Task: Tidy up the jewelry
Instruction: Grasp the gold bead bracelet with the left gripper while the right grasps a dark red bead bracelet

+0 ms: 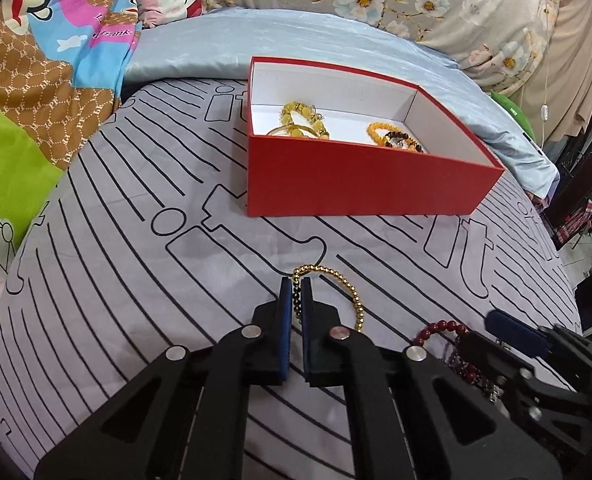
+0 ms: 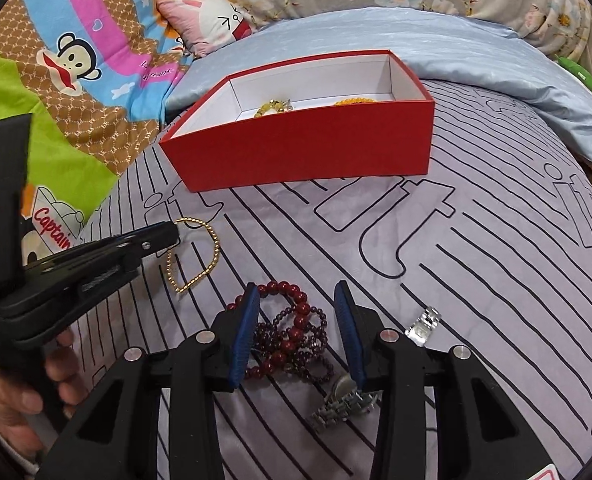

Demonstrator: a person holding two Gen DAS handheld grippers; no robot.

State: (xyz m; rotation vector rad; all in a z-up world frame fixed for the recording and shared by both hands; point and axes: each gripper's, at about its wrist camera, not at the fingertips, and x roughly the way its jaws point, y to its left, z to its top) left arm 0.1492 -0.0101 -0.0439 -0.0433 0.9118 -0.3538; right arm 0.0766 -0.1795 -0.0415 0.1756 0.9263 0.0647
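The right gripper (image 2: 296, 300) stands part open, its blue pads either side of the red bead bracelets (image 2: 291, 320), a silver watch (image 2: 344, 400) at its five o'clock. The left gripper (image 1: 295, 288) pinches the gold bead bracelet (image 1: 346, 292). Beyond, at twelve o'clock, the red box (image 1: 356, 176) holds yellow bracelets (image 1: 304, 120).

Left gripper (image 1: 295, 286) jaws pinch gold bracelet (image 1: 350, 294)
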